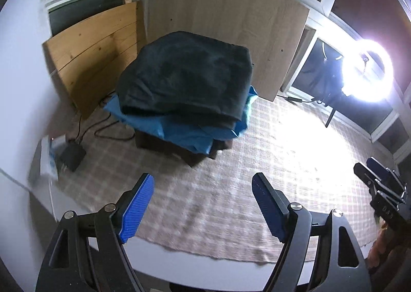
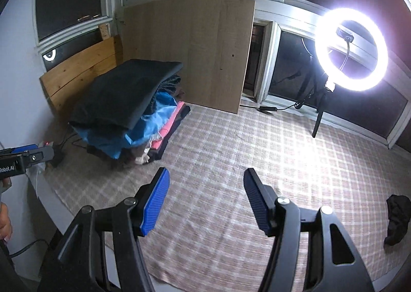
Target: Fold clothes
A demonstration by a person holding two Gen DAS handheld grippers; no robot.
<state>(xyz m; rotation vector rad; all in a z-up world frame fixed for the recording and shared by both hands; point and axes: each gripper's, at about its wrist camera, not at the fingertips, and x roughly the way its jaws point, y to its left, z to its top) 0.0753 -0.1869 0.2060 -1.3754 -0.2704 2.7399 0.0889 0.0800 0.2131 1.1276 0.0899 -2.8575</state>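
Note:
A stack of folded clothes stands at the back left of the checked cloth [image 1: 231,189] [image 2: 231,150]. A dark folded garment [image 1: 187,73] [image 2: 120,96] lies on top, over a blue one [image 1: 179,130] [image 2: 143,125], with pink and dark pieces [image 2: 167,130] below. My left gripper [image 1: 203,204] hovers open and empty in front of the stack. My right gripper [image 2: 205,202] is open and empty above the bare cloth. A crumpled black garment [image 2: 397,217] lies at the right edge of the cloth.
A lit ring light [image 2: 352,49] [image 1: 367,71] on a tripod stands at the back right. Wooden boards [image 2: 187,53] [image 1: 95,60] lean against the windows behind the stack. A black adapter with cables [image 1: 73,154] sits at the left. The other gripper [image 1: 380,186] [image 2: 25,158] shows at each view's side.

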